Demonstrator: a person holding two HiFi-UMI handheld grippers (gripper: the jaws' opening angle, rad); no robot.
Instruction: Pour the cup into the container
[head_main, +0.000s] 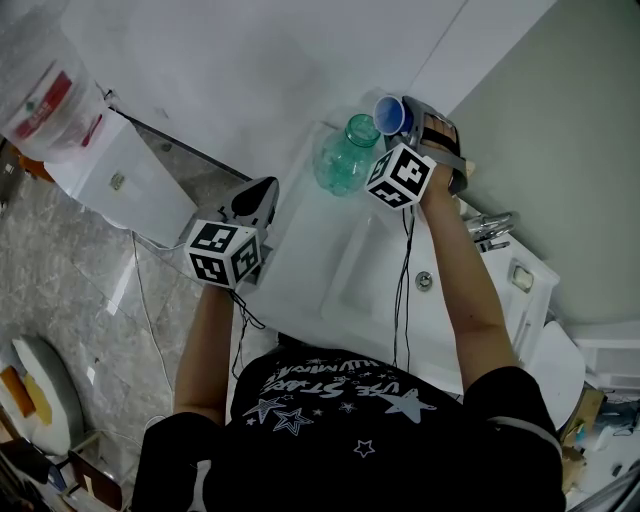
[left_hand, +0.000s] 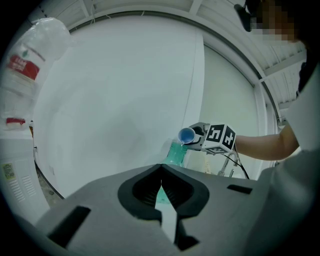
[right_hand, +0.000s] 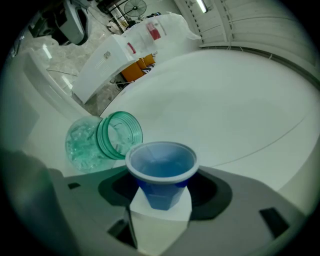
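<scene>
Cup (right_hand: 161, 175), blue, with a pale rim: clamped by its lower body between the jaws of the right gripper (right_hand: 161, 207), which stand partly apart and press on either side of it. In the head view it is tipped over, its mouth just beside and slightly above the mouth of the container. Whether anything is in it cannot be told.

Container (right_hand: 100, 137), a clear green jar with a threaded neck and no lid: upright on the white counter (head_main: 310, 250), near the far corner by the wall, just left of the cup.

Right hand (head_main: 450, 175): behind the marker cube, forearm reaching out over the sink (head_main: 375, 275).

Left gripper (left_hand: 161, 200): jaws drawn together to a thin slit, nothing between them; held out over the counter's left edge, well apart from the cup and container.

Tap (head_main: 490, 225): on the right side of the sink.

Water bottle (head_main: 45, 100), large and clear with a red label: on a white dispenser at far left.
</scene>
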